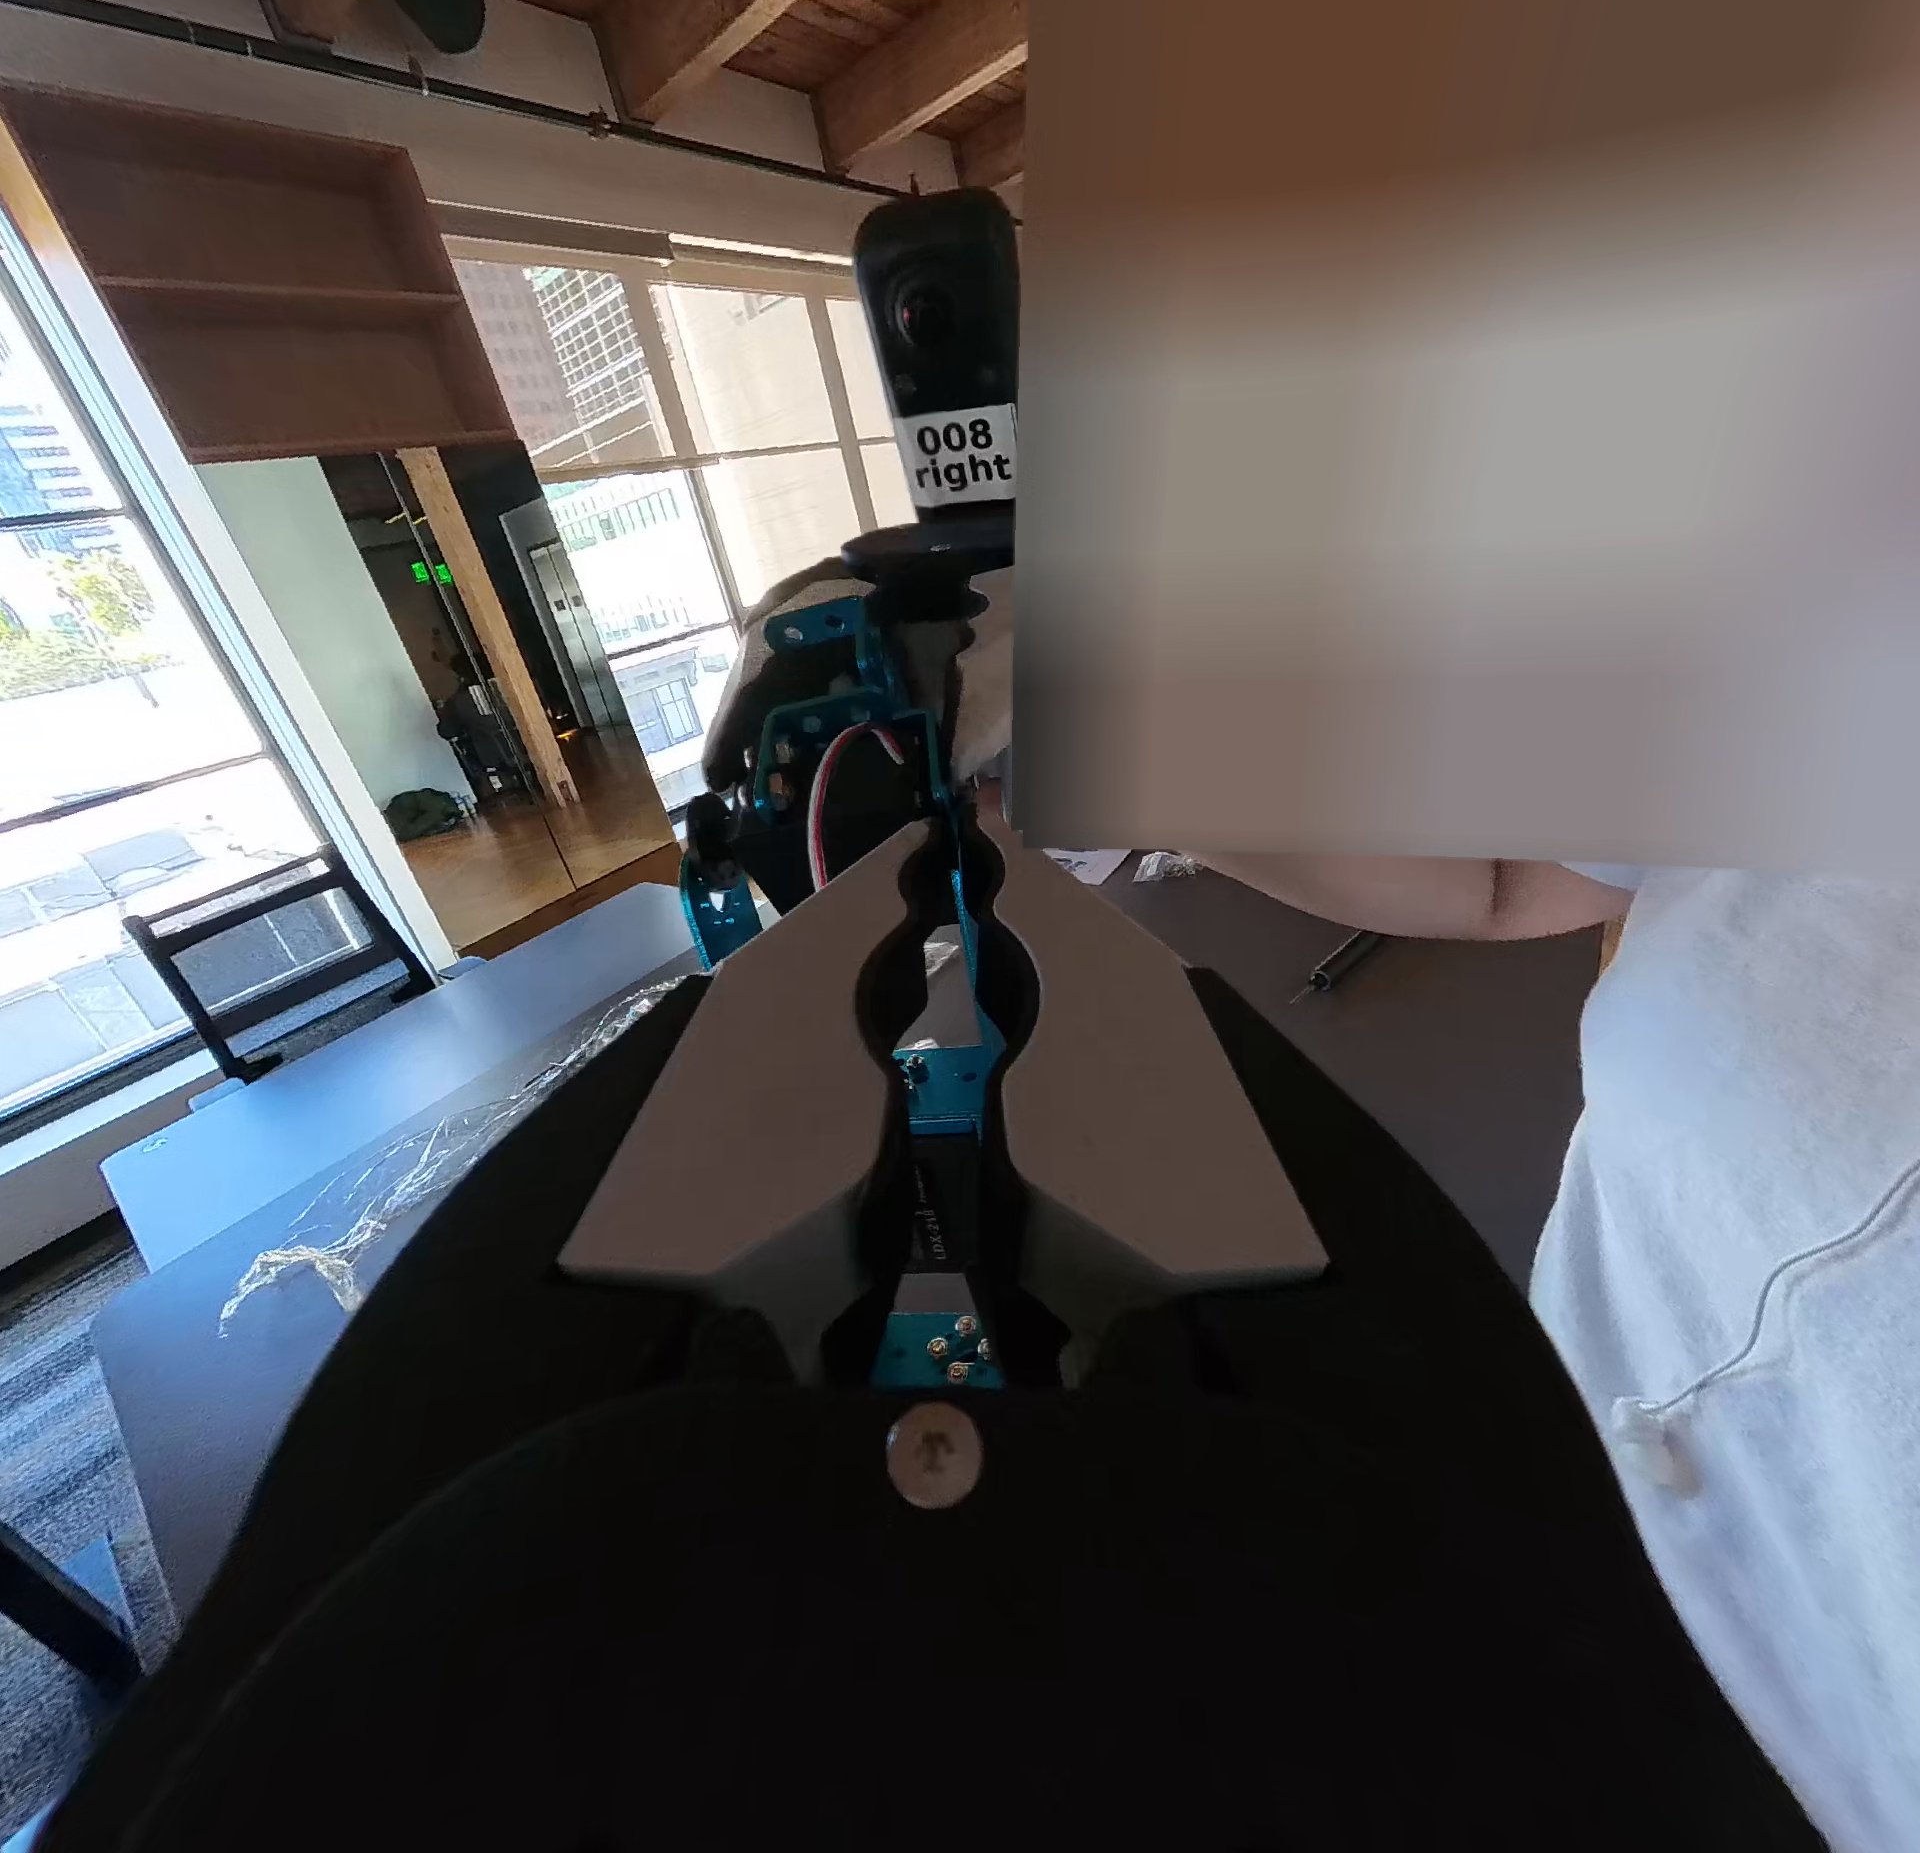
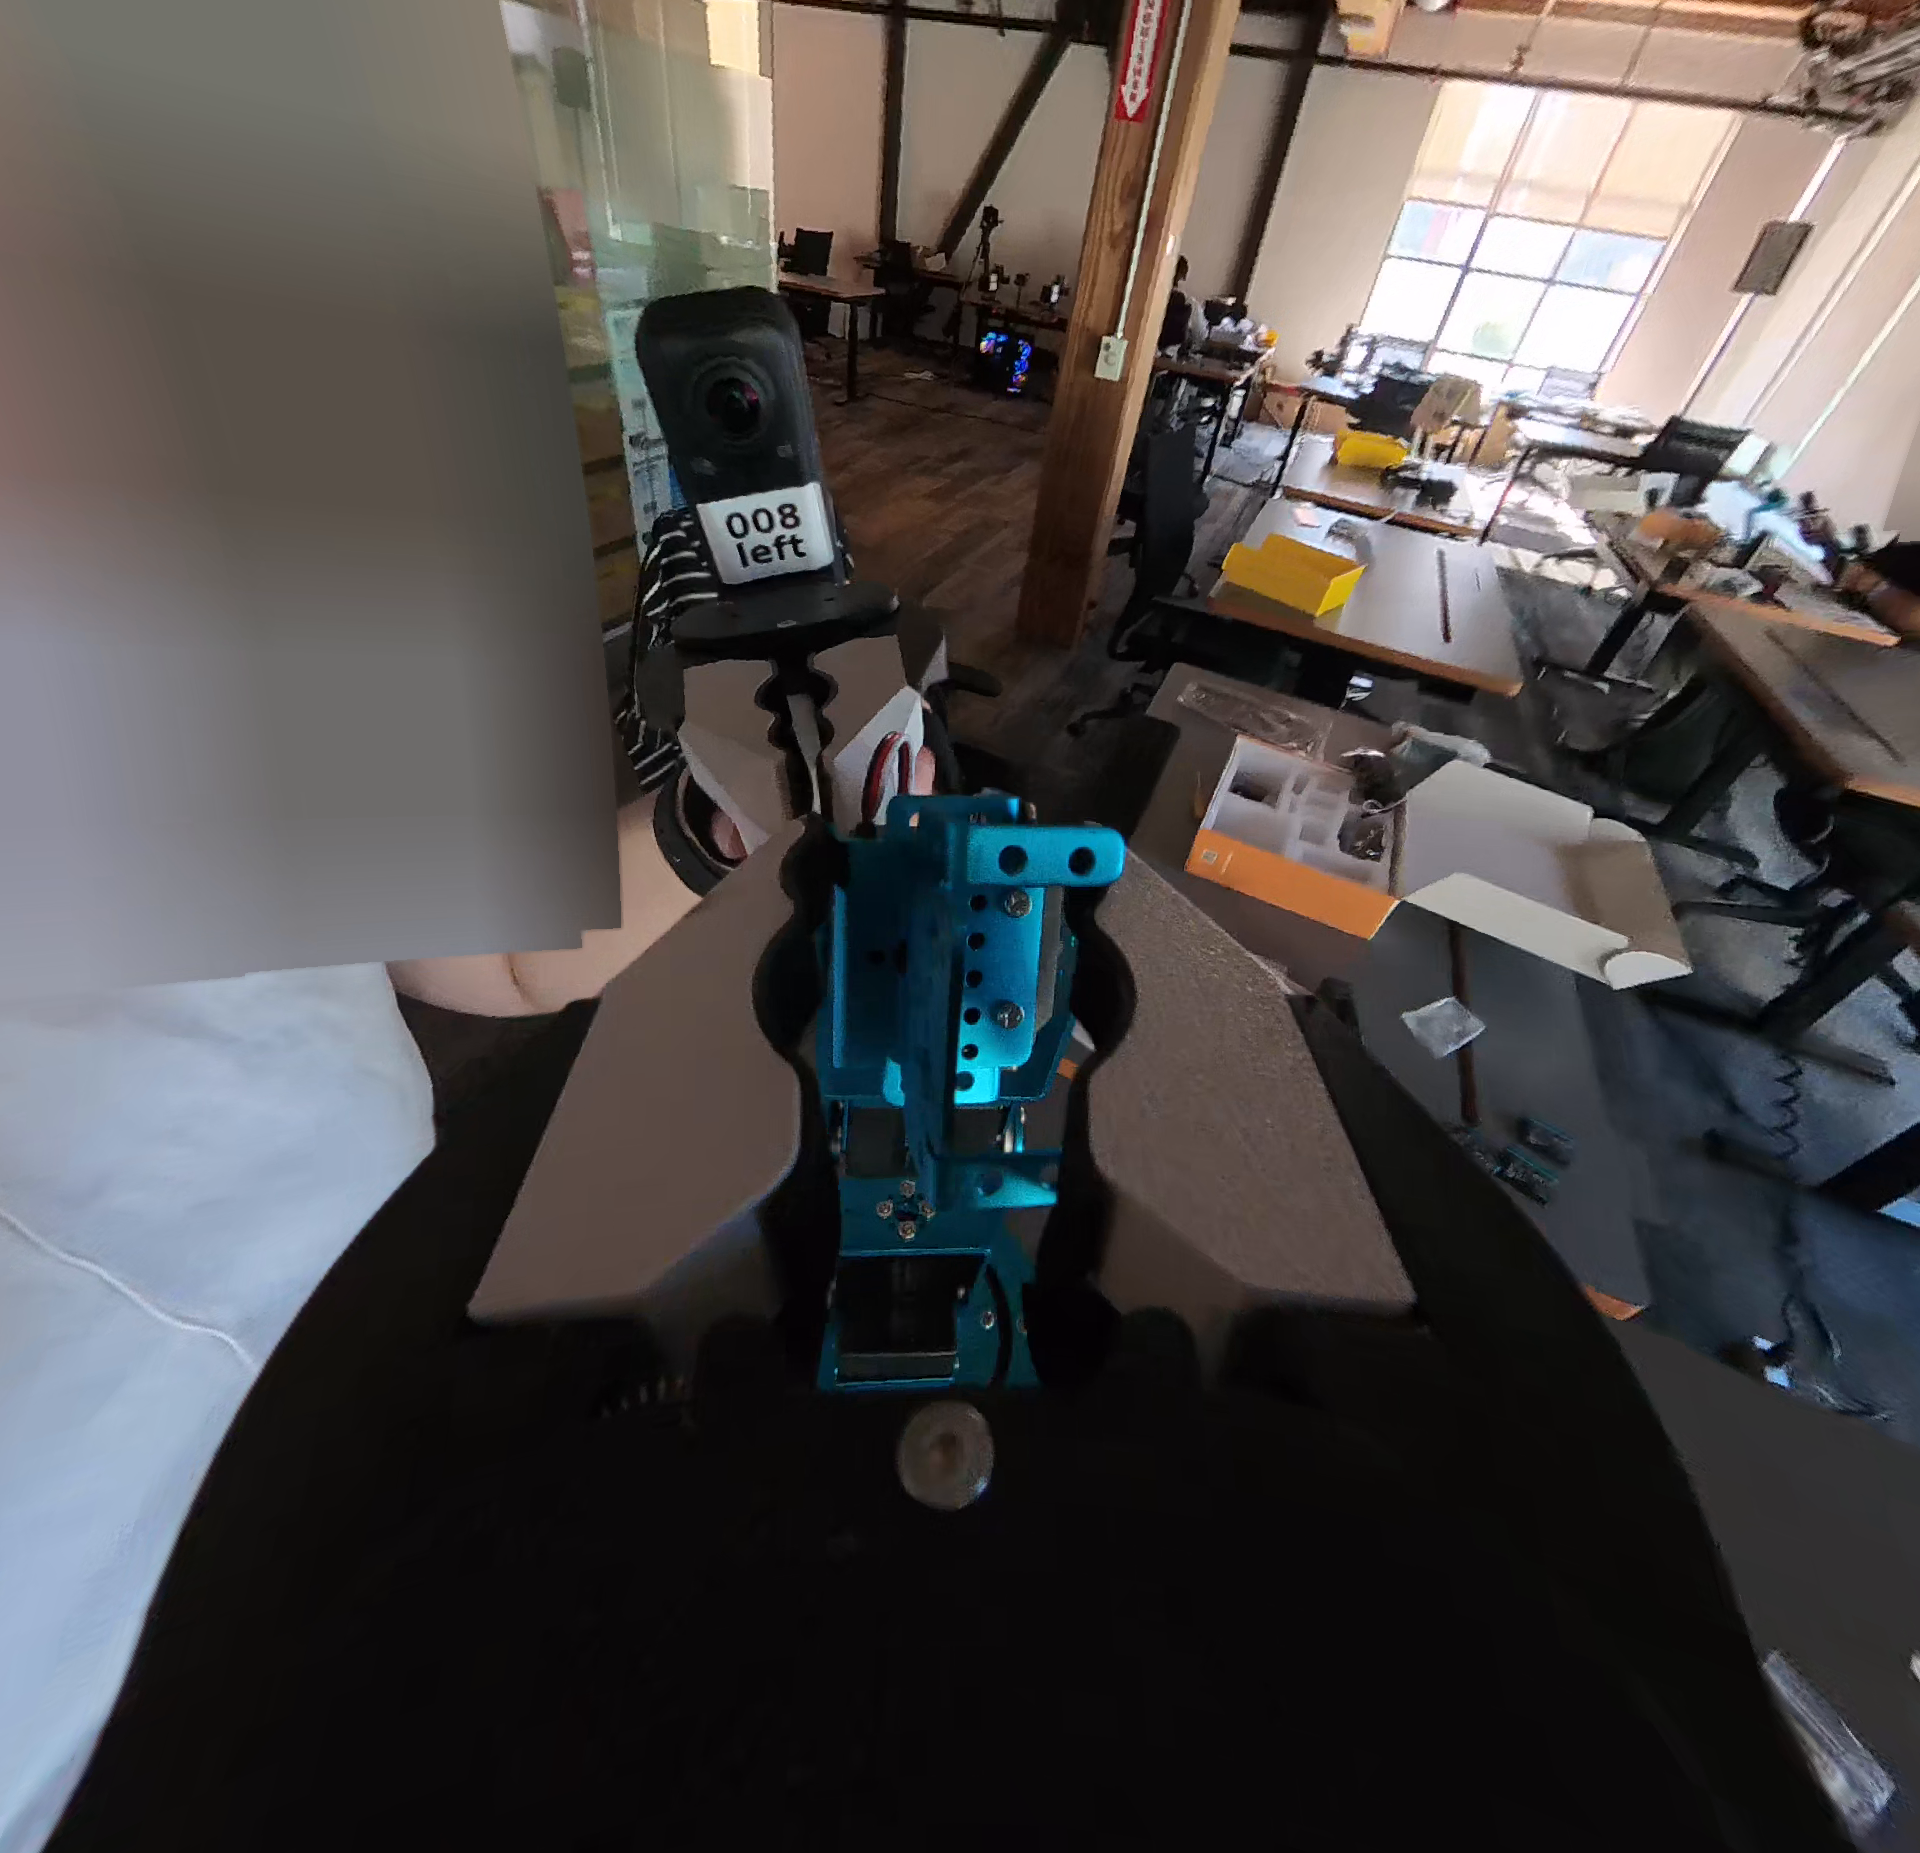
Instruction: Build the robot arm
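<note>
A blue metal bracket assembly with black servos and red-white wires [image 2: 935, 982] is held in the air between both grippers. My right gripper [image 2: 951, 858] is shut on one end of it, with the blue brackets filling the gap between the grey fingers [image 2: 1226, 1076]. My left gripper [image 1: 951, 845] is shut on the other end [image 1: 940, 1076], with a black servo body between its fingers [image 1: 748, 1076]. The two grippers face each other. The right gripper's camera [image 1: 935, 317] shows in the left wrist view, and the left gripper's camera [image 2: 732, 411] in the right wrist view.
A dark table [image 1: 312, 1138] lies below, with crinkled clear plastic wrap [image 1: 416, 1159] and a thin dark tool [image 1: 1340, 962]. An open cardboard parts box [image 2: 1299, 837], a small bag [image 2: 1439, 1024] and small blue parts [image 2: 1527, 1164] lie to the right. A person in a white shirt [image 1: 1766, 1232] stands close.
</note>
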Tool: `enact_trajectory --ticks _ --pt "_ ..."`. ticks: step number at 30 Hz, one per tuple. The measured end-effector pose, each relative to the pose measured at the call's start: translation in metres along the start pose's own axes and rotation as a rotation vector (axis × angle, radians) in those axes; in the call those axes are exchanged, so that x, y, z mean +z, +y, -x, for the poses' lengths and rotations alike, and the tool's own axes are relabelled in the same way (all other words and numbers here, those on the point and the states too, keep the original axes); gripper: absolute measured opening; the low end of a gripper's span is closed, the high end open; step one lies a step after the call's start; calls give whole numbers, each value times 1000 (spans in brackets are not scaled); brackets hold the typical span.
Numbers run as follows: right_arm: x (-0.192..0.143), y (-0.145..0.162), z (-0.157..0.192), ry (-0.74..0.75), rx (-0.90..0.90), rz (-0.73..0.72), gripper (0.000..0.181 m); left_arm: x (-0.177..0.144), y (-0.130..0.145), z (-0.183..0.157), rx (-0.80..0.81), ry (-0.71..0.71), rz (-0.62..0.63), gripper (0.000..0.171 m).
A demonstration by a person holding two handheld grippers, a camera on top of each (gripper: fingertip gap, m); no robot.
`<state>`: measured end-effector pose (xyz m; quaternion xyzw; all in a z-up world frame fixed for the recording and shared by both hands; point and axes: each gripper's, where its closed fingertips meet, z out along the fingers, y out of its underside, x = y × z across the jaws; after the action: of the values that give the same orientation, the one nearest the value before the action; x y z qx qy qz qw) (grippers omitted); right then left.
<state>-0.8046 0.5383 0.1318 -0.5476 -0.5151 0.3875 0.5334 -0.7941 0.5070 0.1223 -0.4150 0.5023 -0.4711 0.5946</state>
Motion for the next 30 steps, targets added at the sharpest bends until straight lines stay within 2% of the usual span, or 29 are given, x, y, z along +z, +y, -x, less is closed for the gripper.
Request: enact_trajectory --ticks 10,15,16,19,30 --pt "3 2 -2 -21 -10 105 44 -5 1 2 7 -18 -1 0" --pt "5 2 -2 -12 -27 132 44 -8 3 2 -89 11 43 16" --pt "5 2 -2 -12 -24 132 44 -6 6 2 -107 14 65 15" --pt "5 2 -3 -16 -10 141 44 2 12 1 -124 27 91 0" --pt "4 3 -2 -23 39 141 46 2 13 -1 -71 13 71 1"
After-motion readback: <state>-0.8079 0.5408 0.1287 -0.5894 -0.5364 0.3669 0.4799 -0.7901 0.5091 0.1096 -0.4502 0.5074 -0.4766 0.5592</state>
